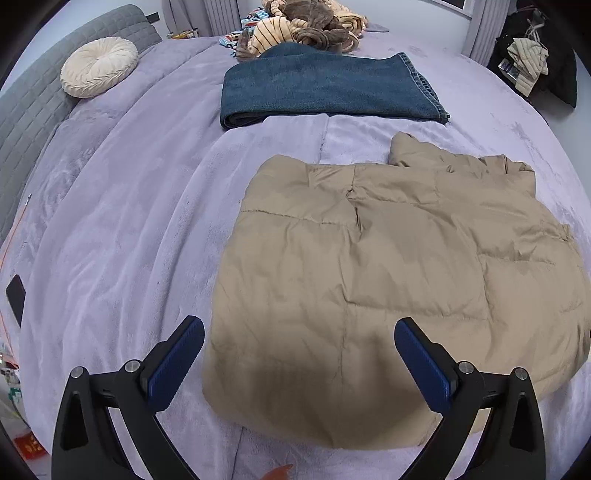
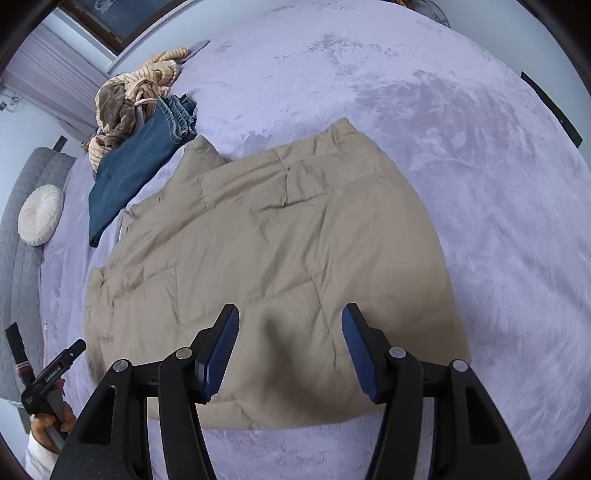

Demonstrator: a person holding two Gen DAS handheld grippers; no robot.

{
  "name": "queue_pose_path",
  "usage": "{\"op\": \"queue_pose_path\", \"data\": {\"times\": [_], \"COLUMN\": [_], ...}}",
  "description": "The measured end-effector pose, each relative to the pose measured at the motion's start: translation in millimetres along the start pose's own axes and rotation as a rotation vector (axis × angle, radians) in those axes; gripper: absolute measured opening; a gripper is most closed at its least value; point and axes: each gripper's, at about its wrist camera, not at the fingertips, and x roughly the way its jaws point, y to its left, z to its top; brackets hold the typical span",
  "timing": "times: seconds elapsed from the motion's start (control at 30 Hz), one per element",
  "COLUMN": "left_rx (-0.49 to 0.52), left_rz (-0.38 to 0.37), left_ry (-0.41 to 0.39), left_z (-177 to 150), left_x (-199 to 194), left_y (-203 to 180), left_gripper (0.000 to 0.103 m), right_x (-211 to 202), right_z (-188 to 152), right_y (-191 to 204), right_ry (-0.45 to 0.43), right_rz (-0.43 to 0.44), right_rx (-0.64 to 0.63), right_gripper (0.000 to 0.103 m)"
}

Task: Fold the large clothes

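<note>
A tan quilted puffer jacket (image 1: 388, 280) lies folded into a rough rectangle on the lilac bedspread (image 1: 129, 229). My left gripper (image 1: 299, 339) hangs above its near left corner, jaws spread wide, nothing between the blue pads. In the right wrist view the same jacket (image 2: 266, 258) fills the middle, and my right gripper (image 2: 290, 328) hovers over its near edge, open and empty. The left gripper (image 2: 55, 373) shows at the lower left of that view, held by a hand (image 2: 48, 424).
Folded blue jeans (image 1: 328, 88) lie beyond the jacket. Behind them sits a heap of striped and brown clothes (image 1: 306, 26). A round cream cushion (image 1: 99, 66) rests by the grey headboard (image 1: 33, 103). A dark phone (image 1: 16, 299) lies at the bed's left edge.
</note>
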Motion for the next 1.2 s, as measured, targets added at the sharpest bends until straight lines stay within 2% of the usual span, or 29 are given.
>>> {"op": "queue_pose_path", "data": {"times": [0.23, 0.47, 0.8, 0.87, 0.9, 0.93, 1.13, 1.2], "left_rx": [-0.018, -0.017, -0.022, -0.022, -0.025, -0.032, -0.109, -0.157], "left_rz": [-0.019, -0.023, -0.027, -0.029, -0.034, -0.045, -0.101, -0.179], "left_ry": [0.035, 0.098, 0.115, 0.113, 0.109, 0.104, 0.063, 0.090], "left_z": [-28.3, -59.0, -74.8, -74.5, -75.2, -75.9, -81.3, -83.8], "left_x": [-5.7, 16.1, 32.8, 32.1, 30.7, 29.1, 21.7, 25.8], "left_y": [0.2, -3.4, -5.5, -5.5, -4.4, -2.7, 20.2, 31.8], "left_gripper": [0.103, 0.103, 0.103, 0.103, 0.103, 0.103, 0.103, 0.103], "right_x": [-8.9, 5.0, 35.4, 41.3, 42.9, 44.0, 44.1, 44.6], "right_z": [-40.1, -68.3, -91.1, -92.1, -92.6, -92.9, -90.9, -91.5], "right_y": [-5.3, -16.0, -26.7, -30.7, -32.4, -33.3, -32.2, -35.3], "right_ry": [0.034, 0.064, 0.065, 0.069, 0.069, 0.066, 0.054, 0.052], "right_rz": [0.053, 0.106, 0.165, 0.191, 0.208, 0.223, 0.247, 0.257], "right_rx": [0.063, 0.126, 0.194, 0.227, 0.241, 0.255, 0.269, 0.283], "right_gripper": [0.080, 0.082, 0.082, 0.090, 0.099, 0.103, 0.103, 0.103]}}
